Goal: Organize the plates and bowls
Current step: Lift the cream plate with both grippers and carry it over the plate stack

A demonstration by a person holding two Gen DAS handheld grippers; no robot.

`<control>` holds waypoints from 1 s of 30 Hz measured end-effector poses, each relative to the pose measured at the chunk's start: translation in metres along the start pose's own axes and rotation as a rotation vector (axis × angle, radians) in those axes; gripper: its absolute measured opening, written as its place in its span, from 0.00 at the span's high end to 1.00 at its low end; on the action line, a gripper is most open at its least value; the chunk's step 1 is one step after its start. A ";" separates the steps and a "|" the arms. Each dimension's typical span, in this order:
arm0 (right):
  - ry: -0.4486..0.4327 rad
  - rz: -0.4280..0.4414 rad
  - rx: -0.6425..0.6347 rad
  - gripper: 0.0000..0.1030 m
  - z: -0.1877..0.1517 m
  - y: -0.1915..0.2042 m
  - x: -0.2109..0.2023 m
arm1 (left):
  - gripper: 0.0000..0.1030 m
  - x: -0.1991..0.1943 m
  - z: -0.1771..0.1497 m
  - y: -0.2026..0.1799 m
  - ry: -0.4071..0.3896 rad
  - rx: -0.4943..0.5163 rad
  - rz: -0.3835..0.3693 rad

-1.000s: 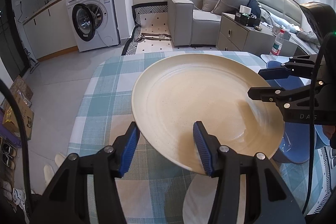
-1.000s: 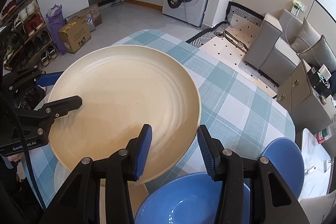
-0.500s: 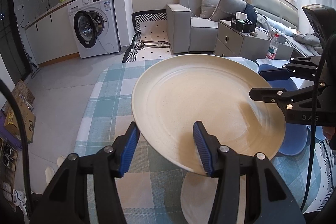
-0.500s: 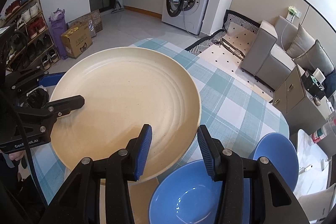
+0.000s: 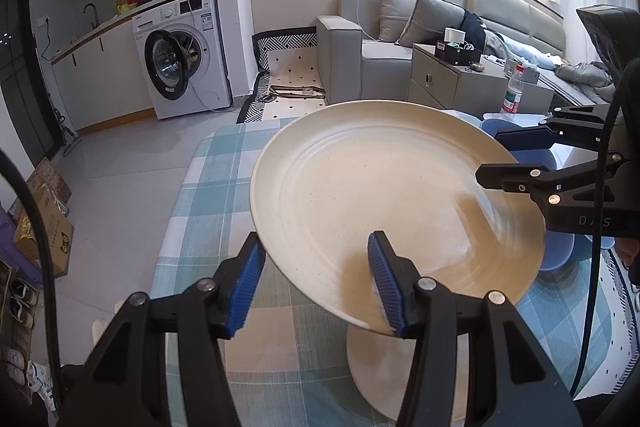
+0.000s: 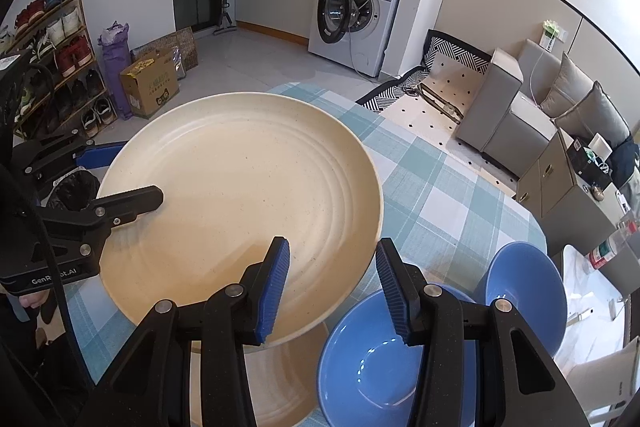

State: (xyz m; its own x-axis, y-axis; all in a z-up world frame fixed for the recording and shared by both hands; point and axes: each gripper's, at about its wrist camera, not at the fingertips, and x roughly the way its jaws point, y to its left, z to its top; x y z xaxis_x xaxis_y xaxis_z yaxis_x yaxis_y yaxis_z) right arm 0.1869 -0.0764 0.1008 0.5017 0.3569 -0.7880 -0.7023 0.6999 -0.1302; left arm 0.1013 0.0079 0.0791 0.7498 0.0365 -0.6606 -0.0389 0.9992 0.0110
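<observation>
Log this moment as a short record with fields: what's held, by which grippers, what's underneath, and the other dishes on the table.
held: large cream plate, lifted off the checked tablecloth
left gripper: clamped on the plate's rim
right gripper: clamped on the opposite rim
below: second cream plate on the cloth
other dishes: two blue bowls, one near, one behind it

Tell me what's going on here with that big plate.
A person holds the large cream plate above the checked tablecloth, with the left gripper and right gripper clamping opposite rims. Beneath it lies another cream plate, and two blue bowls sit beside it.
</observation>
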 end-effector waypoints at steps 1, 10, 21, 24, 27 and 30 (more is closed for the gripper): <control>-0.002 -0.001 0.004 0.55 -0.002 0.000 -0.001 | 0.49 0.000 0.000 0.000 -0.001 0.001 -0.001; -0.021 -0.012 0.020 0.55 -0.019 0.008 -0.013 | 0.49 -0.013 -0.015 -0.001 -0.014 0.012 -0.019; -0.035 -0.024 0.042 0.55 -0.040 0.024 -0.020 | 0.49 -0.017 -0.030 -0.002 -0.010 0.017 -0.036; -0.037 -0.024 0.055 0.55 -0.047 0.030 -0.022 | 0.49 -0.017 -0.036 -0.002 -0.006 0.018 -0.045; -0.039 -0.028 0.056 0.55 -0.054 0.036 -0.022 | 0.49 -0.016 -0.041 0.000 -0.003 0.018 -0.050; -0.037 -0.026 0.062 0.55 -0.058 0.041 -0.021 | 0.49 -0.016 -0.044 0.001 -0.001 0.013 -0.052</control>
State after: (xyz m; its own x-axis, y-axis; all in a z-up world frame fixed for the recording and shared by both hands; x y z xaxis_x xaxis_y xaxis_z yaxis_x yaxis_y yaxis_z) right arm 0.1184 -0.0912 0.0776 0.5382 0.3597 -0.7622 -0.6567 0.7458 -0.1118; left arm 0.0606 0.0078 0.0567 0.7516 -0.0152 -0.6595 0.0084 0.9999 -0.0135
